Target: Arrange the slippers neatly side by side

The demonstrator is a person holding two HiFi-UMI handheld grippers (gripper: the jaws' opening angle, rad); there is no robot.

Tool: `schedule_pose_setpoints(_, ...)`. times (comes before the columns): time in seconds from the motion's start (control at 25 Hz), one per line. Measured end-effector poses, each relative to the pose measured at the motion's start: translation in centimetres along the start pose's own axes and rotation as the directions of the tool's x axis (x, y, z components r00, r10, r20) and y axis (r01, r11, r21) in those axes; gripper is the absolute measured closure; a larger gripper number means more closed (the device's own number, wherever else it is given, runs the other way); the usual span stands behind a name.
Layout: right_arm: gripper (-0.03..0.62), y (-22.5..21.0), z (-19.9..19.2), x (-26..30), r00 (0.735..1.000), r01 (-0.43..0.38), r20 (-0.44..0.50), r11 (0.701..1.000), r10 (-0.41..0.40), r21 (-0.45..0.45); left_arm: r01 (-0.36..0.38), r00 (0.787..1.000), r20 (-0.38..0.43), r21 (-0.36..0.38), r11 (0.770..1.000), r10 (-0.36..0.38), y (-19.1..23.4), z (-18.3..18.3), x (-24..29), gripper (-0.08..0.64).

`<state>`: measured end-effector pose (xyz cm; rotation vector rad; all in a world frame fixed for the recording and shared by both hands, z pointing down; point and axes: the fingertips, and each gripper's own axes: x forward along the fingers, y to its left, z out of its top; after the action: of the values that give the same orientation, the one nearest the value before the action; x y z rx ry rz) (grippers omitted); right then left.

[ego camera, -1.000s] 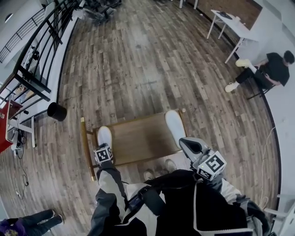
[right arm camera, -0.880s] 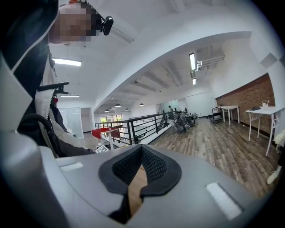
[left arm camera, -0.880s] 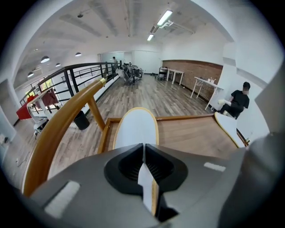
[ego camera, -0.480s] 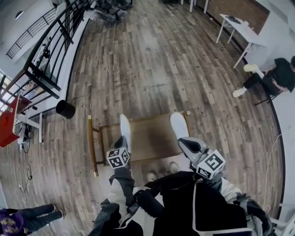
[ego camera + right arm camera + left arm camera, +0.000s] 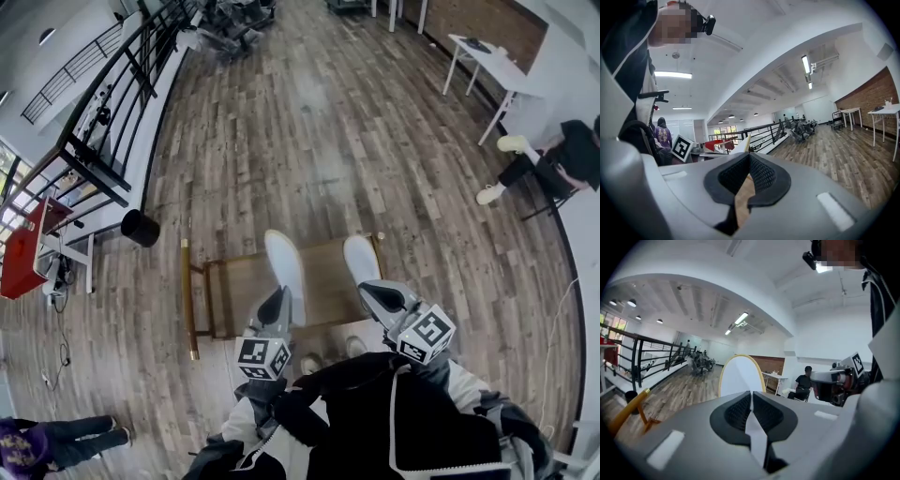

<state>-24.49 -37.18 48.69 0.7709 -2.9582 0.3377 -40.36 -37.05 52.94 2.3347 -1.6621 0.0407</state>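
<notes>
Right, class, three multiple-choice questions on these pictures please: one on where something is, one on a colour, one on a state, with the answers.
1. Where are the left slipper and the right slipper?
A. Lying on the floor
B. Held in the left claw and the right claw, over the wooden table
C. Inside a box

2. What colour do the slippers show from above?
A. White
B. Red
C. Black

3. What state is the left claw in?
A. Wide open and empty
B. Out of sight
C. Shut on a slipper

Answers:
1 B: the head view shows each slipper sticking out from a claw, above the table top.
2 A: both look white in the head view.
3 C: the left gripper view shows its jaws pressed together on the slipper's edge.
</notes>
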Motion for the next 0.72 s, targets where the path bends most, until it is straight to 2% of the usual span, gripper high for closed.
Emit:
schedule_pose_setpoints(0.12, 0.588, -0.1, 0.1, -0.3, 1.000, -0.007, 0.004, 1.000, 0.007, 0.001, 0.014, 1.000, 0.019, 0.053, 0.998, -0.015, -1.8, 1.1, -1.1, 0.531)
schedule_pose_setpoints(0.32, 0.588, -0.8, -0.3, -0.9, 1.000, -0.010, 0.008, 1.000, 0.010, 0.005, 0.015, 1.000, 0.007, 0.045, 0.999, -0.015, -2.8, 0.1, -0.8, 0.531)
schedule_pose_setpoints(0.48, 0.589, -1.0, -0.4, -1.4, 1.000, -0.006, 0.004, 1.000, 0.006, 0.006, 0.005, 0.999, -0.043, 0.039, 0.999, -0.003, -2.6, -1.7, 0.0, 0.531)
schedule_pose_setpoints(0.56, 0.588, -1.3, -0.5, -1.8, 1.000, 0.003, 0.000, 1.000, -0.003, 0.007, -0.001, 0.997, -0.073, 0.018, 1.000, 0.002, -2.4, -3.0, 0.7, 0.531)
schedule_pose_setpoints(0.72, 0.588, -2.4, -0.6, -3.0, 0.999, 0.034, -0.008, 0.999, -0.034, 0.012, -0.022, 0.990, -0.139, -0.072, 0.997, 0.012, -1.6, -6.6, 2.9, 0.531)
